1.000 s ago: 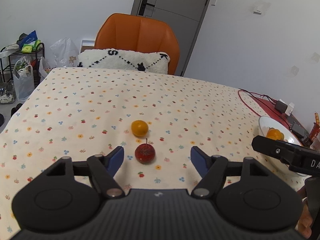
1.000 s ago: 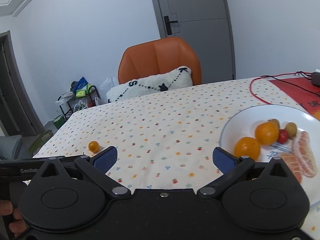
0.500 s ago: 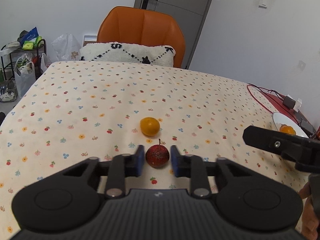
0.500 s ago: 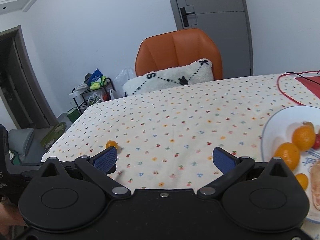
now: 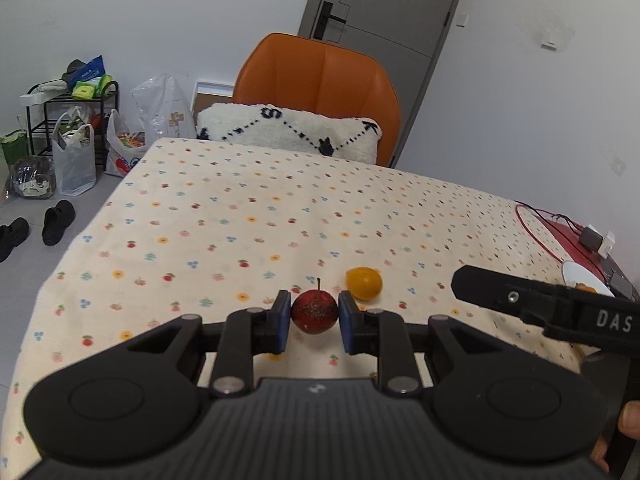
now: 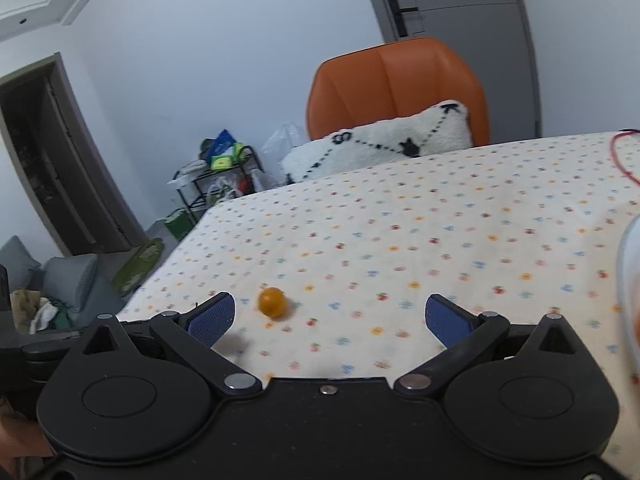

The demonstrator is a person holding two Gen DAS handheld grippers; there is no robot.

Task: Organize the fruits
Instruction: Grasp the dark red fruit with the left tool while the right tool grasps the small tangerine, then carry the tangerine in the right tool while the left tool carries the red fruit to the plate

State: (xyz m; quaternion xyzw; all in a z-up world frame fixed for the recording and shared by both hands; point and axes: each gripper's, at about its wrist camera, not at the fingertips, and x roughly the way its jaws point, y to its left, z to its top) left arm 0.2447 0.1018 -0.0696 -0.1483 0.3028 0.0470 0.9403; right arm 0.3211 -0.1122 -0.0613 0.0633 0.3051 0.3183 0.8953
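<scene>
**Red fruit now pinched, up off cloth**

Left gripper (image 5: 315, 322) was wide apart 1 s ago w/ red fruit (image 5: 314, 312) lying on cloth between the pads. Half a sec ago: pads closing in on it. Now: clamped tight on it, one blue pad touching each side, stem pointing up. Seems lifted a bit off the table (image 5: 248, 216), since cloth shows under it, but hard to be sure. Room view swung too: chair (image 5: 320, 76) and floor stuff now look different, so whole tool moved.

Right gripper (image 6: 329, 320) wide apart, holding nothing, same as before. Swung left, though: plate was big in its view 1 s ago, now only a blurry white edge (image 6: 624, 264) at far right. Small orange fruit (image 6: 272, 302) now sits between its pads, farther off, on the cloth. Same one in left view (image 5: 363, 283), just right of and beyond red fruit, not touching.

Meaning for job: red fruit picked, prob. next stop the plate (image 5: 582, 276) at far right, where other fruit already lies. Orange one likely next for right tool.

Writing: "DAS" in white on right tool's arm (image 5: 612, 320), rest cut off. Pillow (image 5: 288, 130) shows stitched "S" and "K". Nothing else readable.
</scene>
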